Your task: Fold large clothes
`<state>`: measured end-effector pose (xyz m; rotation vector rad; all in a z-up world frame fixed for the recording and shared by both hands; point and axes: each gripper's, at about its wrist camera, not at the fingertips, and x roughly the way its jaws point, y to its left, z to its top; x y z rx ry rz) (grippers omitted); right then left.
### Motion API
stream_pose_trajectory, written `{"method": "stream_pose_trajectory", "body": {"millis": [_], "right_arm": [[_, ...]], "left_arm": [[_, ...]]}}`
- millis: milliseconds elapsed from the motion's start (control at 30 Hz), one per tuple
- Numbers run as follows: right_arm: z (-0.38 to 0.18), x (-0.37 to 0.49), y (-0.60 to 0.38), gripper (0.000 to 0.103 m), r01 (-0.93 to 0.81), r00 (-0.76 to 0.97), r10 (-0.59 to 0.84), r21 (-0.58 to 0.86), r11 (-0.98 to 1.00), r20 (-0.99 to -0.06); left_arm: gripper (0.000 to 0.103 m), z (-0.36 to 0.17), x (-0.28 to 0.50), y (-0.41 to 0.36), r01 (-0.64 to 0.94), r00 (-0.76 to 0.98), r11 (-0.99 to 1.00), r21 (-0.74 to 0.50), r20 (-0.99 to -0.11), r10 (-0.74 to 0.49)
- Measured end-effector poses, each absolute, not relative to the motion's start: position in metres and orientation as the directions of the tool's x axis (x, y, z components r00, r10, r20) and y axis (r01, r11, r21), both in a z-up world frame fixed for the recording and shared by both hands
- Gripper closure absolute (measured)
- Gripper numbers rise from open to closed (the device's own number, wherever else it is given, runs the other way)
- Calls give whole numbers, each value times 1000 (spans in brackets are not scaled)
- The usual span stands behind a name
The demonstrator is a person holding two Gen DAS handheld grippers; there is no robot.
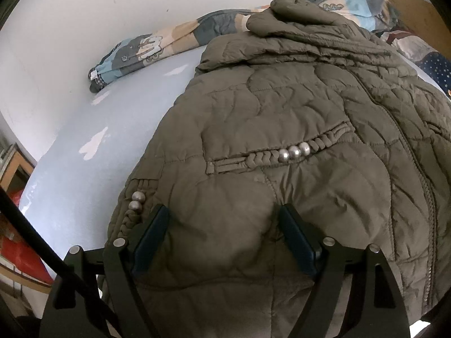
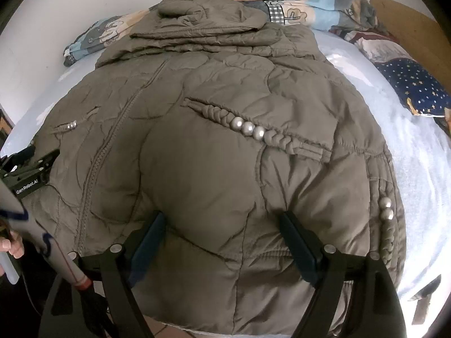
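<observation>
Olive quilted jacket (image 2: 214, 146) lies front-up on the bed (image 2: 417, 169), zip closed, hood (image 2: 197, 14) flopped at the far end toward the wall, hem hanging at the near edge. Sleeves look tucked in already, so the body reads as a narrow panel — my guess is that's why both tools sit at the hem: lift it and fold lengthwise toward the hood.

Left hand-held gripper (image 1: 222, 225) is at the hem on the left half, beside the side trim with metal beads (image 1: 136, 200). Jaws spread wide, a puffy bulge of fabric between them; pads (image 1: 153, 233) flank it, no clear pinch. Nothing held, as far as I can judge.

Right hand-held gripper (image 2: 222, 225) mirrors it on the right half, just inboard of the right beaded trim (image 2: 385, 208). Same state: wide open, straddling padding, no grip.

Symmetric spacing either side of the zipper (image 2: 95, 163) makes sense — keeps the fold square. Padding is thick and slippery, so a shallow bite would likely slip; deeper is safer.

Around it: patterned duvet (image 2: 310, 8) bunched along the wall, starry navy pillow (image 2: 417, 90) on the right. Both well clear of the fold path. A hand (image 2: 12, 246) shows at the lower-left edge of the right view.
</observation>
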<state>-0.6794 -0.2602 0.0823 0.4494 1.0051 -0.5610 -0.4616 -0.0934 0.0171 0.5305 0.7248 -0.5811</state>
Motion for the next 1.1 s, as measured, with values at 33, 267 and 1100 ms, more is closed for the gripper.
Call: {"method": "stream_pose_trajectory", "body": {"millis": [33,267,1100], "right_arm": [[82,-680,-260,16,627,417,-230,95,773,-879],[82,-680,-260,16,626,417,-229,96,774,-880],[81,-679,-258,15,628,412,-234,88,773,-881]], "left_arm": [[21,17,-462,-93,651,609,719,245,-733,-302],[19,15,-464,-94,645,617,722,251,-728,-298],[14,11,-463,-89,627,628,741,242,-719,-297]]}}
